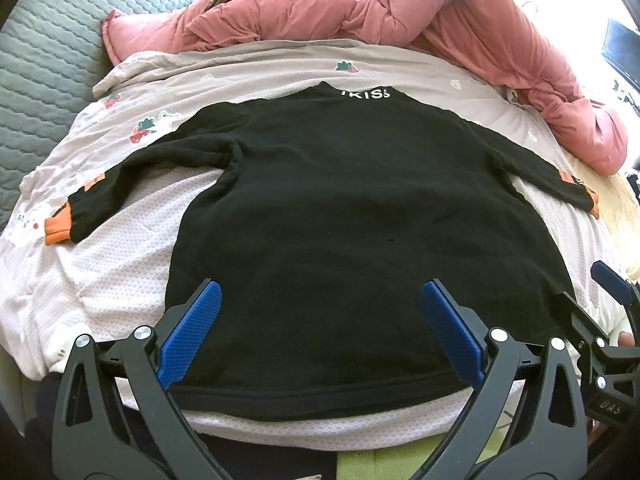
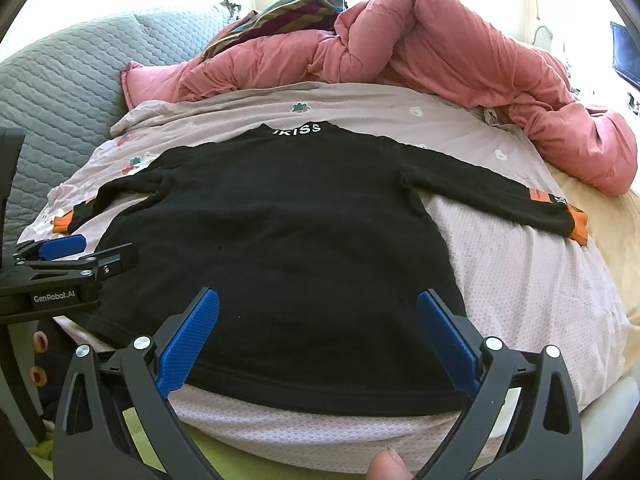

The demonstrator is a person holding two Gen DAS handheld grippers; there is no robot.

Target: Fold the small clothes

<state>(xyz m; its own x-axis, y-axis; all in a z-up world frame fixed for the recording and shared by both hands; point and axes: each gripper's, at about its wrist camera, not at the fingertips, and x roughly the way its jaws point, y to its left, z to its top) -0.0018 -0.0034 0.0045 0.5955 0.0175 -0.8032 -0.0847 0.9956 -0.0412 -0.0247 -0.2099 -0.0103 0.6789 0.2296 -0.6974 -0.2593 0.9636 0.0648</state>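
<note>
A small black long-sleeved sweater (image 1: 352,208) (image 2: 288,232) lies flat on the pale bed cover, collar away from me, white letters on the collar, both sleeves spread out with orange cuffs (image 1: 56,229) (image 2: 577,226). My left gripper (image 1: 320,300) hovers open over the hem's left half, blue pads wide apart, nothing between them. My right gripper (image 2: 318,306) hangs open over the hem's right half, also holding nothing. Each gripper shows at the edge of the other's view: the right one (image 1: 612,284), the left one (image 2: 68,248).
A bunched pink quilt (image 1: 420,16) (image 2: 440,52) lies along the far side and right of the bed. A striped cloth (image 2: 288,12) sits behind it. Grey quilted fabric (image 1: 44,60) covers the left. A green strip (image 2: 224,452) runs below the near edge; a fingertip (image 2: 386,468) shows at the bottom.
</note>
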